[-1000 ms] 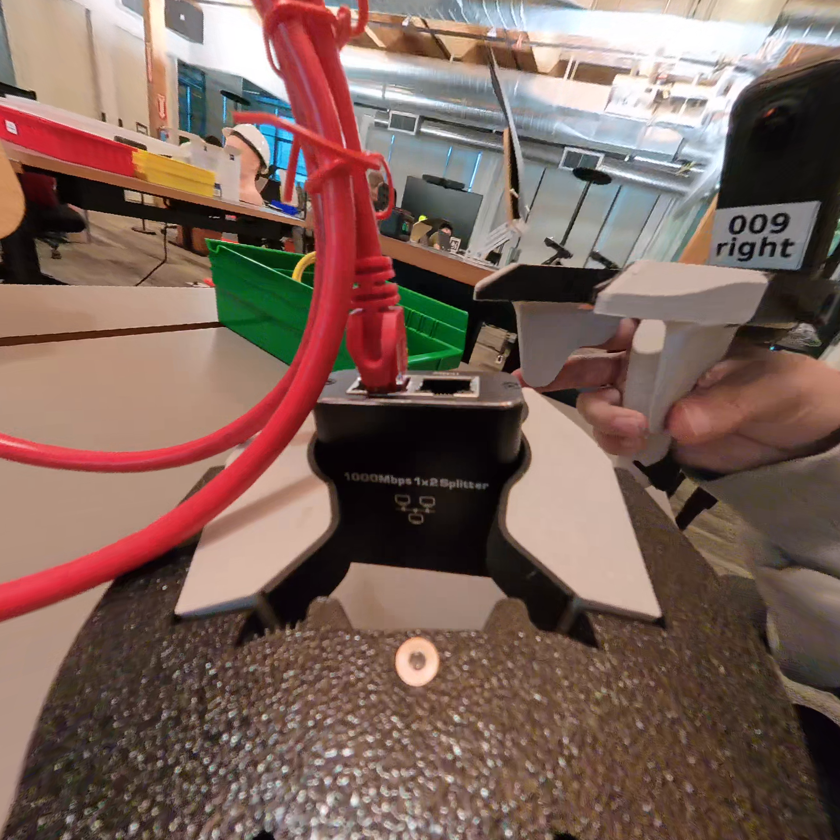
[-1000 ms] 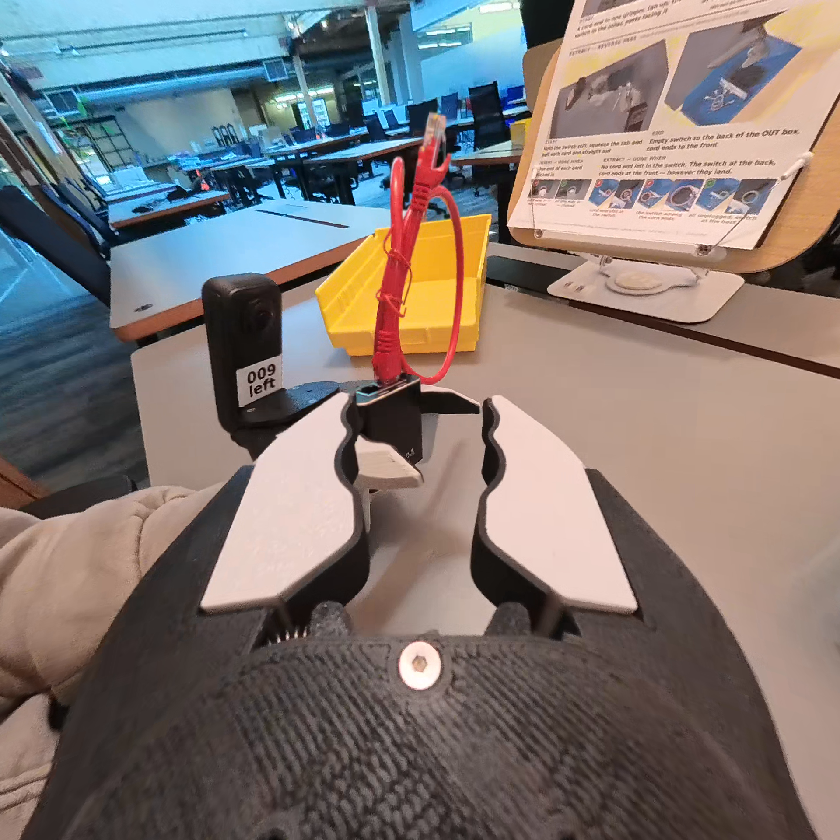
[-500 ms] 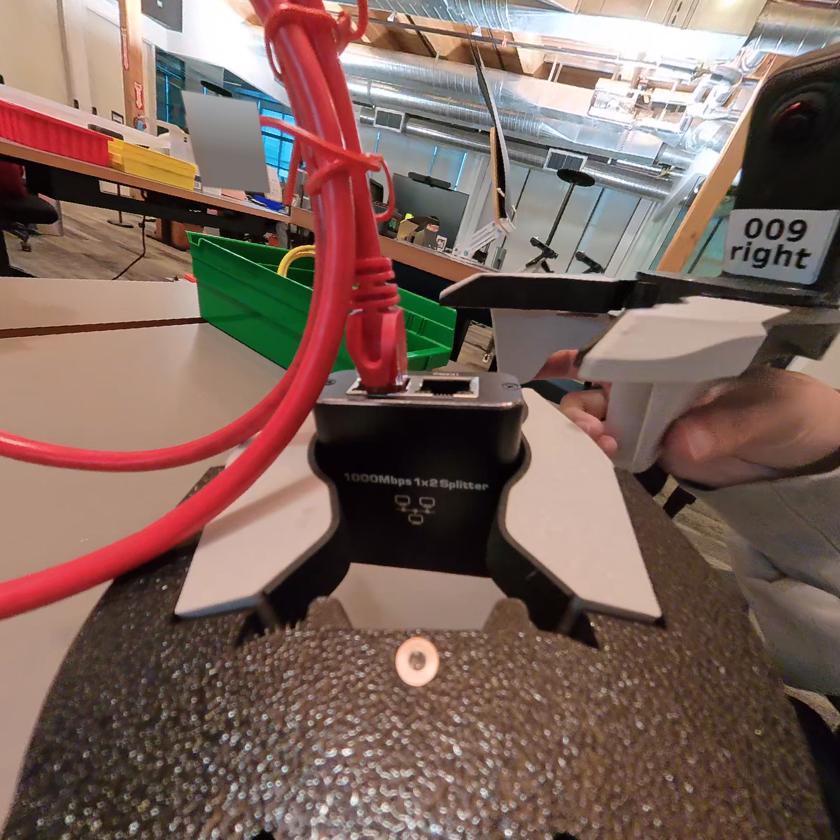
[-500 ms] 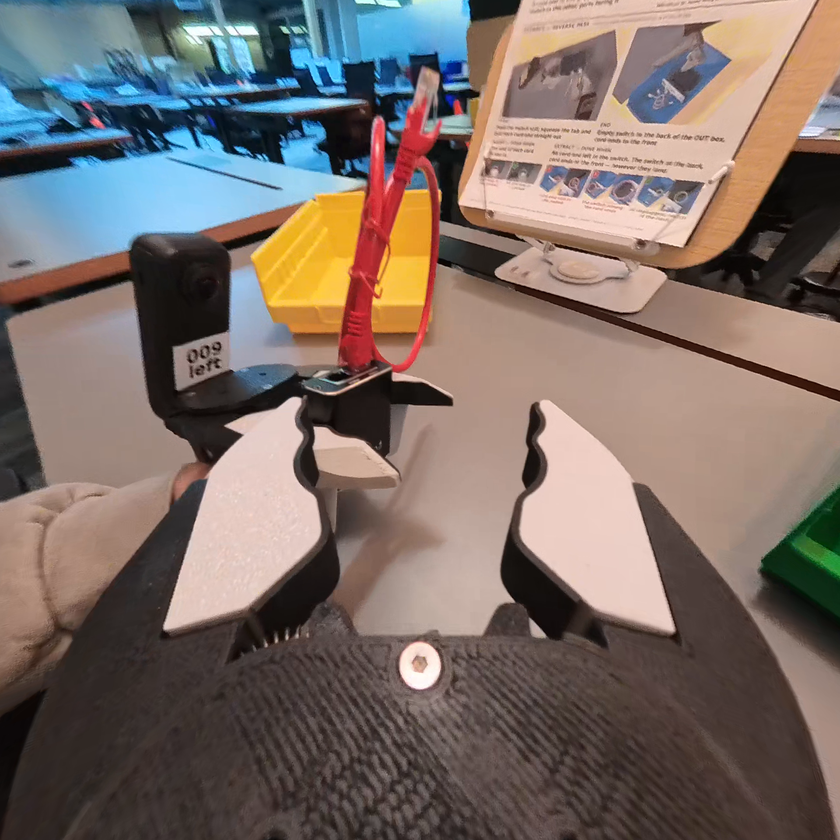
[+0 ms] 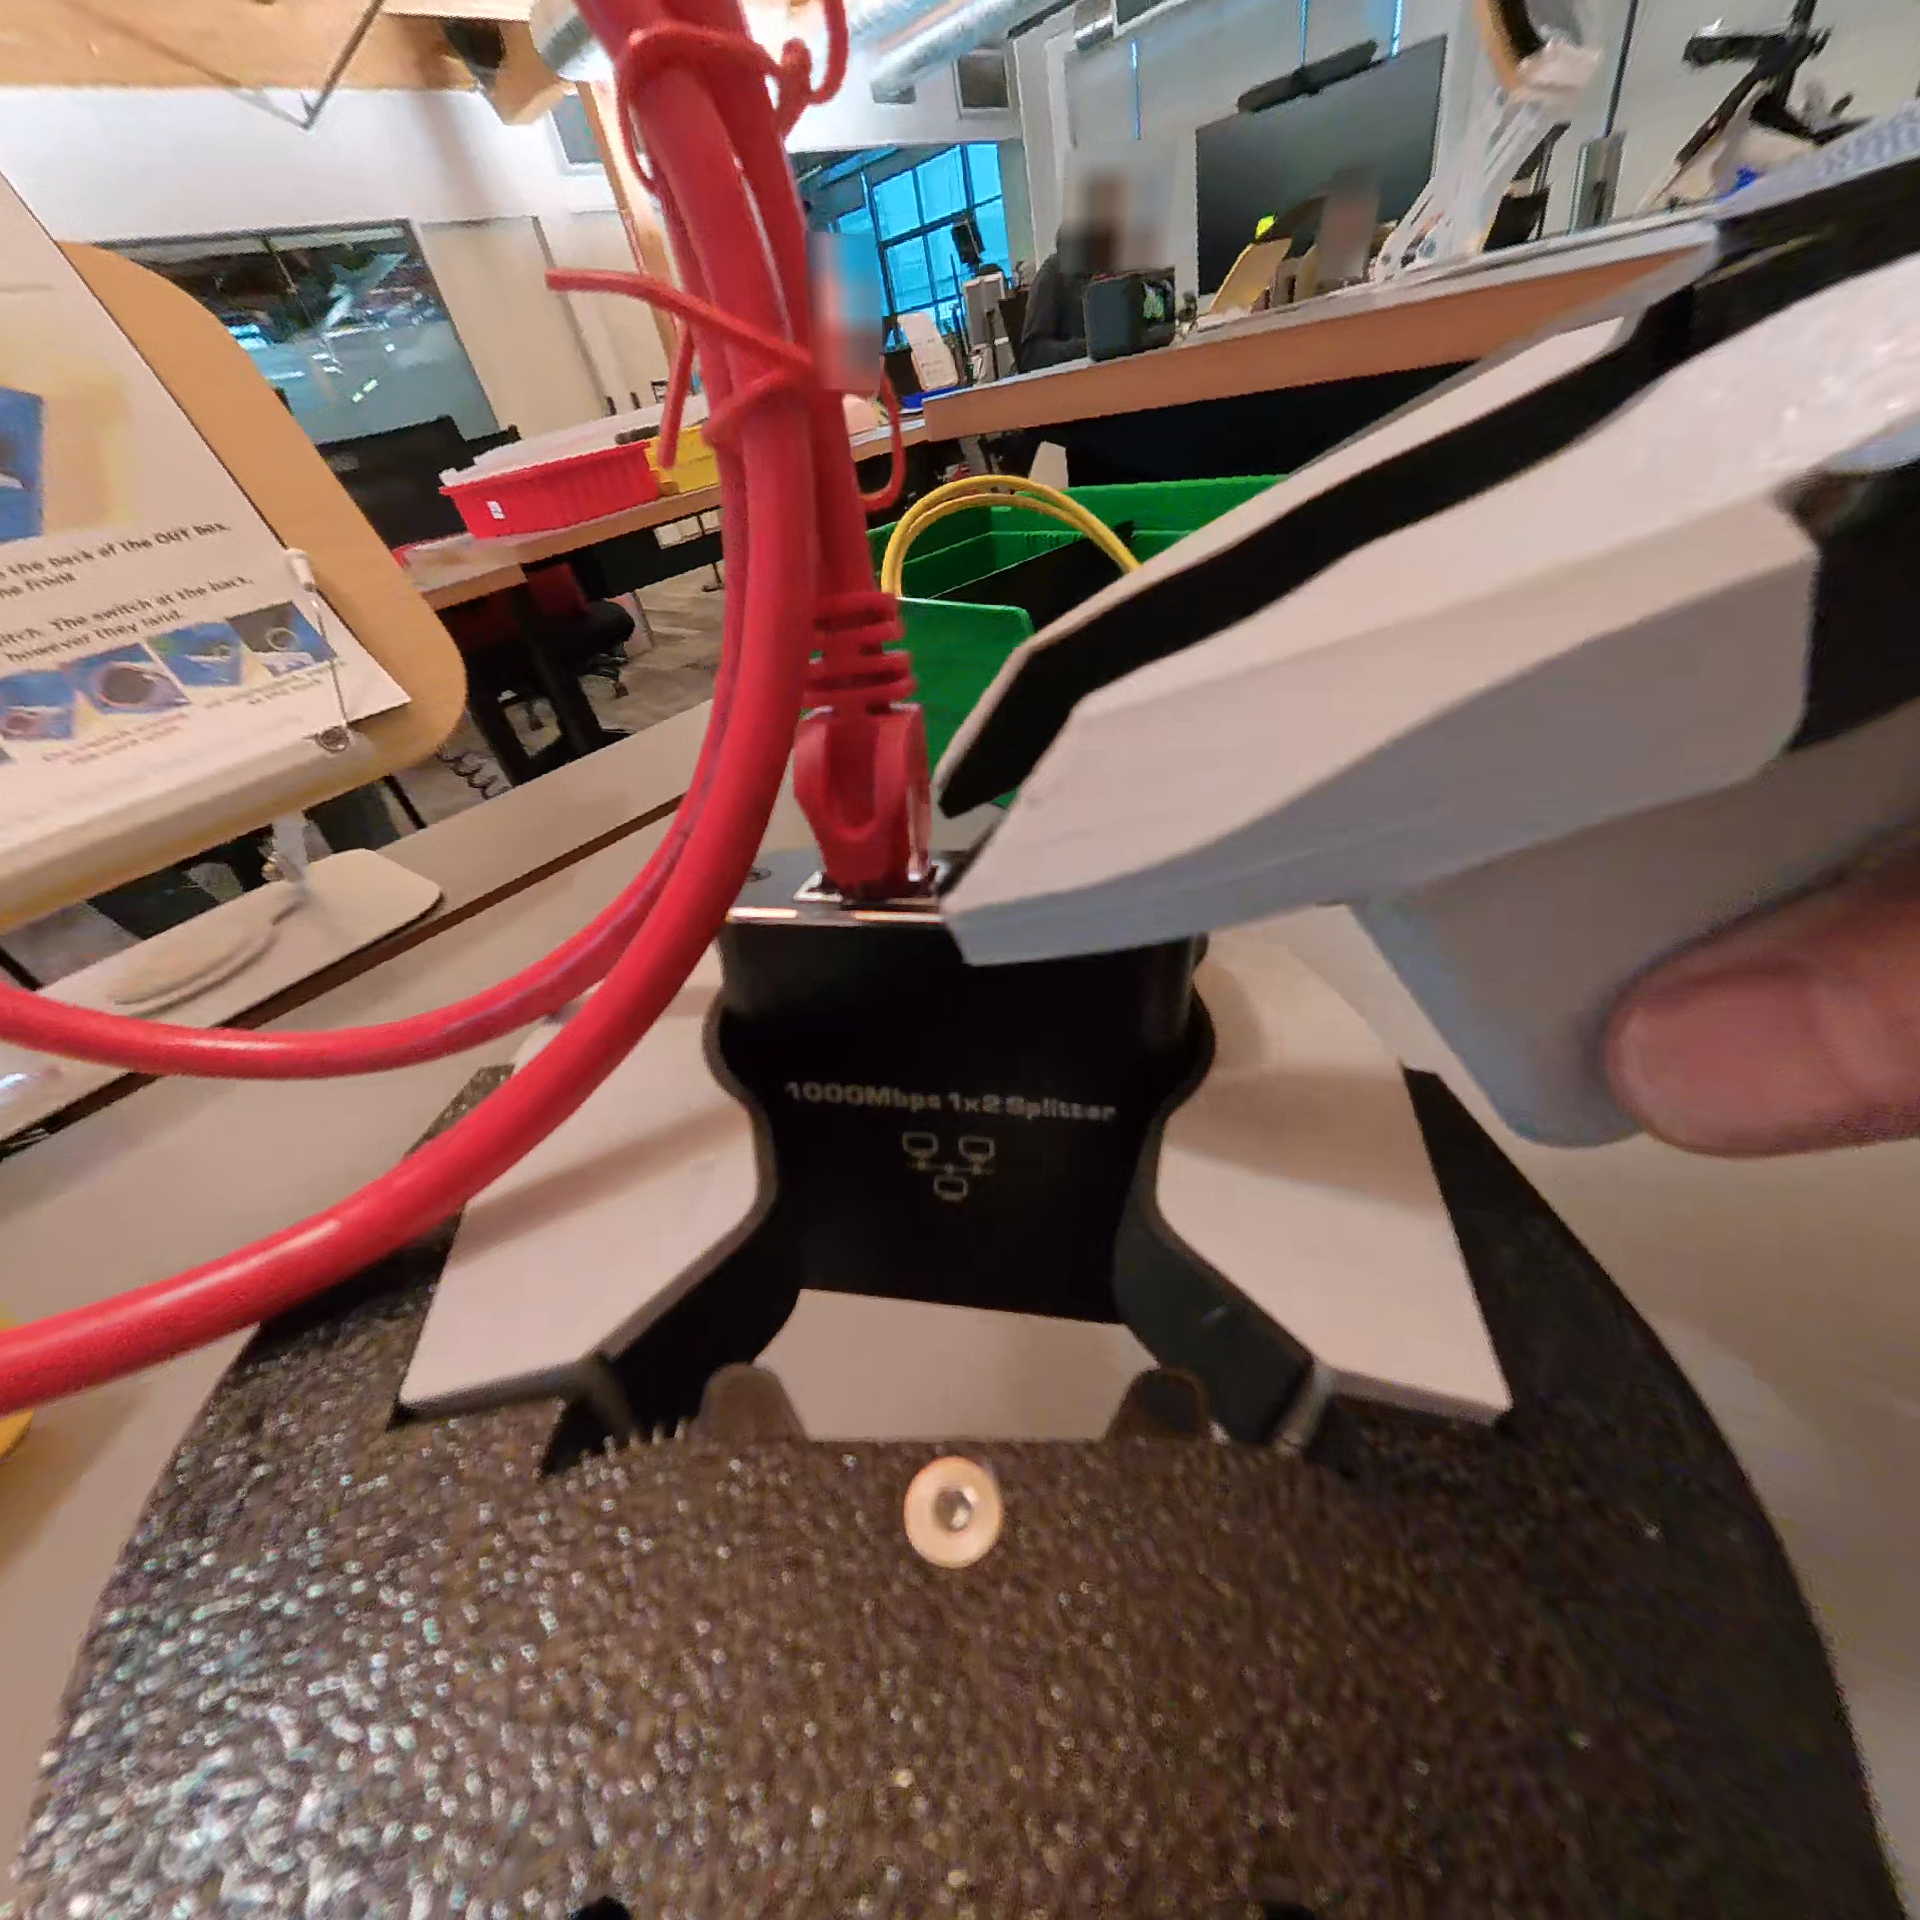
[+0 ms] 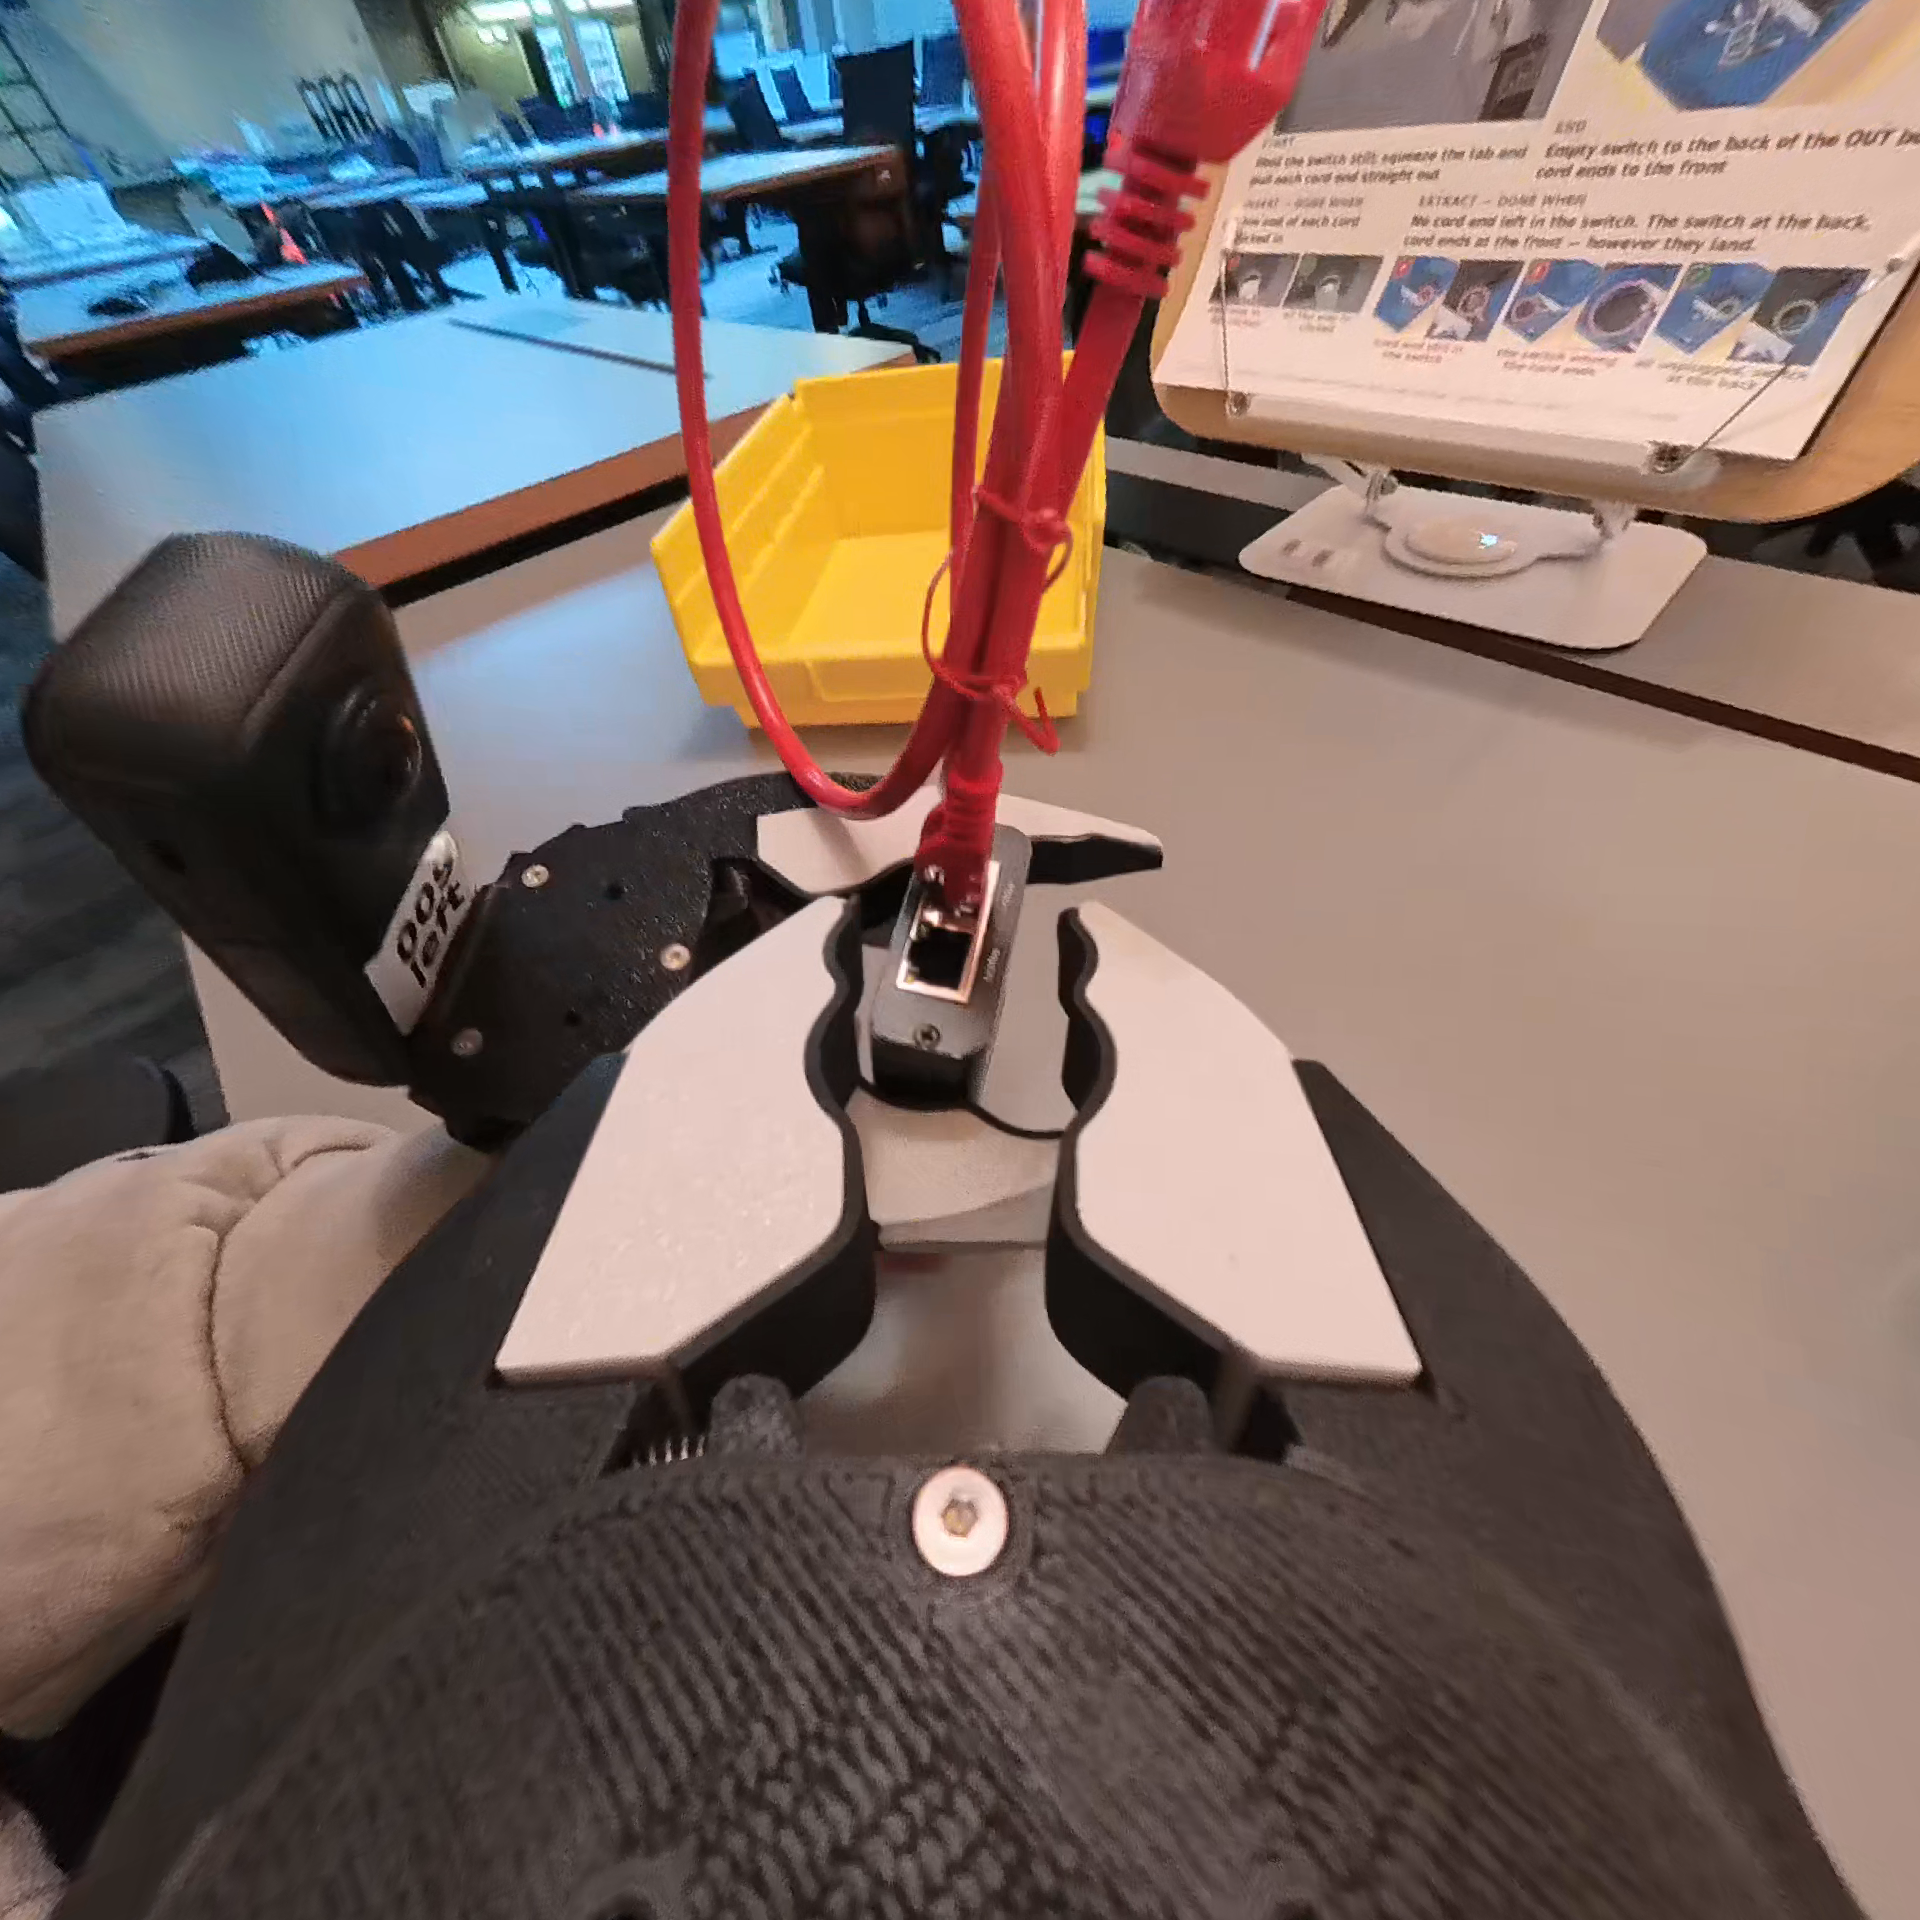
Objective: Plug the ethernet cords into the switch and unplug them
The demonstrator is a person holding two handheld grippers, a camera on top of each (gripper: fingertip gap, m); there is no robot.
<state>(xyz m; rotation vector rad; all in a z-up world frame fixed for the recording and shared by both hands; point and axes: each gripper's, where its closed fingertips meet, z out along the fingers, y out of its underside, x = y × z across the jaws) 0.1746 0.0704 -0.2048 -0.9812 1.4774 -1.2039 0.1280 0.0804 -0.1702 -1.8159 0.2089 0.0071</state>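
My left gripper (image 5: 961, 997) is shut on the black switch (image 5: 956, 1143) and holds it upright above the grey table. A red ethernet cord (image 5: 727, 582) is plugged by one end (image 5: 857, 790) into the switch's left port. The port beside it is empty (image 6: 930, 966). The cord's free plug (image 6: 1195, 73) hangs high in the right wrist view. My right gripper (image 6: 961, 920) is open, with its fingers (image 5: 1403, 665) on either side of the switch's top end (image 6: 940, 997), close by the plugged connector (image 6: 961, 831).
A yellow bin (image 6: 883, 582) stands behind the switch. A green bin (image 5: 966, 634) with a yellow cable (image 5: 997, 499) sits across the table. An instruction board on a white stand (image 6: 1475, 561) is at the back. A person's sleeve (image 6: 156, 1351) is at the left. Spacing between my two grippers at the tips: around 5 centimeters.
My right gripper has moved in from beside the switch and now straddles its top end, still open. The left gripper has turned with the switch still held. The cord stays plugged.
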